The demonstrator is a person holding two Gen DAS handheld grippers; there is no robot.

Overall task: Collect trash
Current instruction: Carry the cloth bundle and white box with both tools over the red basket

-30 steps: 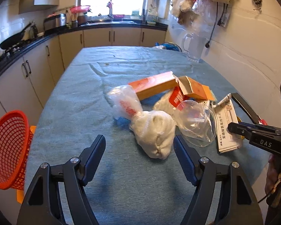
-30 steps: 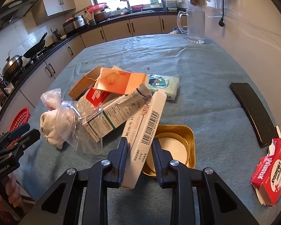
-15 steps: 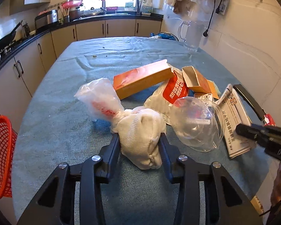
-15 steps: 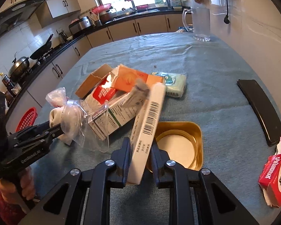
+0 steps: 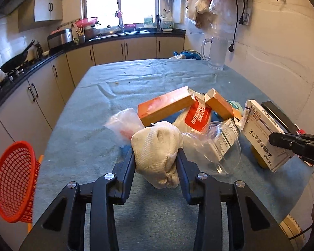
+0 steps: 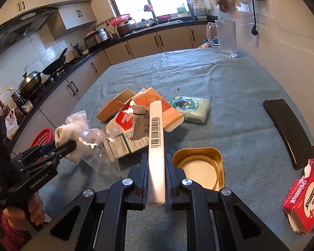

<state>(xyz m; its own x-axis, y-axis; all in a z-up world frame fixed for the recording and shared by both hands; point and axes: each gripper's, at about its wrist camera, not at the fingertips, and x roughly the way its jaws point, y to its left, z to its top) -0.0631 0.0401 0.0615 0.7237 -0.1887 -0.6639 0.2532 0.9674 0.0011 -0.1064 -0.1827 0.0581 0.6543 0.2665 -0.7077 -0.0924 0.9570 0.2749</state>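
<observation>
My left gripper (image 5: 156, 153) is shut on a white cloth bundle in a clear bag (image 5: 157, 148), lifted slightly above the blue table cloth (image 5: 136, 83); it also shows in the right wrist view (image 6: 68, 135). My right gripper (image 6: 156, 160) is shut on a long white box with a barcode (image 6: 156, 142), held tilted up off the table; it also shows in the left wrist view (image 5: 263, 138). An orange box (image 5: 165, 104), a red-and-white packet (image 5: 197, 115) and a clear plastic cup (image 5: 221, 150) lie in the pile between them.
A red mesh basket (image 5: 12, 179) stands off the table's left edge. A gold foil tray (image 6: 198, 167), a black flat case (image 6: 286, 123), a red medicine box (image 6: 303, 196), a tissue pack (image 6: 191, 108) and a glass jug (image 6: 226, 37) are on the table.
My left gripper moved in, closed on the cloth bundle and raised it. My right gripper lifted and tilted the white box upward off the foil tray.
</observation>
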